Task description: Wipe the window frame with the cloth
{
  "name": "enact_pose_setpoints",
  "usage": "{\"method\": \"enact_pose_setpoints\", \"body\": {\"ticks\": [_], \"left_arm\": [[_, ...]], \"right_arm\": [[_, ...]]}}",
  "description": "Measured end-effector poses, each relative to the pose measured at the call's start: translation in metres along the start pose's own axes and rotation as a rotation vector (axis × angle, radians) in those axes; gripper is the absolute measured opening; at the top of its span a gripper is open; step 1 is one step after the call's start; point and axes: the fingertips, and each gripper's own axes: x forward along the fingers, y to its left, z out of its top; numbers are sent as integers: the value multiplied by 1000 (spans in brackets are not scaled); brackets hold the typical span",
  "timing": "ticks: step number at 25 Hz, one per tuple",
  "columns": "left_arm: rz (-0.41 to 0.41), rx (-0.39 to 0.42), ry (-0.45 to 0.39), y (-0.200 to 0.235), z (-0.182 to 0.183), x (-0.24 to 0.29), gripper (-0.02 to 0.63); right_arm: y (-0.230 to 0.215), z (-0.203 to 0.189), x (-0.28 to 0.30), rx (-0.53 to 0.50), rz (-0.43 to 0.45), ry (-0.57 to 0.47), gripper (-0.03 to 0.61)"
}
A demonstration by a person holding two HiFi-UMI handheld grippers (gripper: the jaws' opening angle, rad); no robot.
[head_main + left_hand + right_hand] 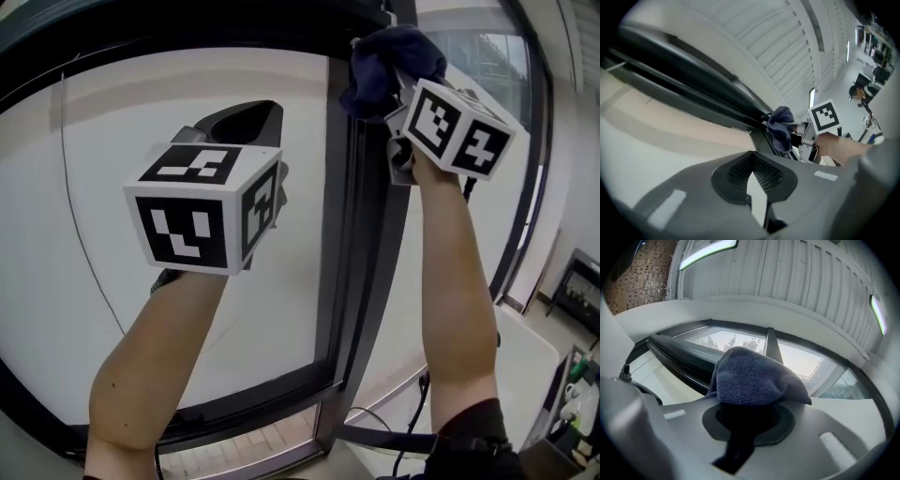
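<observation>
At the left of the head view, the left gripper (248, 117) is held up in front of the pale window pane (84, 187), its marker cube (202, 211) facing the camera above a bare forearm (155, 366). Seen from its own camera, the left gripper (751, 157) has its two jaws pressed together at the tips, the dark ribbed pads (736, 171) meeting with nothing gripped between them. It does not touch the pane or the frame as far as can be told.

Just to its right runs the dark window frame (361, 234), an upright bar that meets a curved top rail. The same frame shows as a long dark band in the left gripper view (693, 79) and as dark rails under a slatted ceiling in the right gripper view (679, 355).

High on that upright bar, close to the top rail, the dark blue cloth (380, 61) sits bunched against the frame. The right gripper (405, 98) holds it there, with its marker cube (464, 127) turned toward the camera and the right forearm (459, 281) stretched up below it. From the right gripper's own camera, the jaws (747, 413) are clamped on the cloth (752, 378), which bulges over the pads and trails down between them. The left gripper view shows the cloth (780, 126) lying against the frame.
</observation>
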Motion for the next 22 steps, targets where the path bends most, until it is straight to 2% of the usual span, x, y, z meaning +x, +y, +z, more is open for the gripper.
{"method": "enact_pose_setpoints", "body": {"ticks": [3,6,11,16,22], "left_arm": [[3,-19,-6,-1,-8,-2,-6],[-26,-34,-6,-14,-16,-6,-6],[-63,-50,-11,-38,-38,-13,-6],[-42,-92,-22,-44,-53,-26,-6],[-46,-120,20,-52,-76,-39,-6]], "right_arm": [[2,1,-4,-14,-3,6,48],[4,-4,-12,-11,-2,17,48],[10,-28,-27,1,9,18,48],[14,-40,-38,8,6,36,48],[16,-58,-52,21,3,59,48]]}}
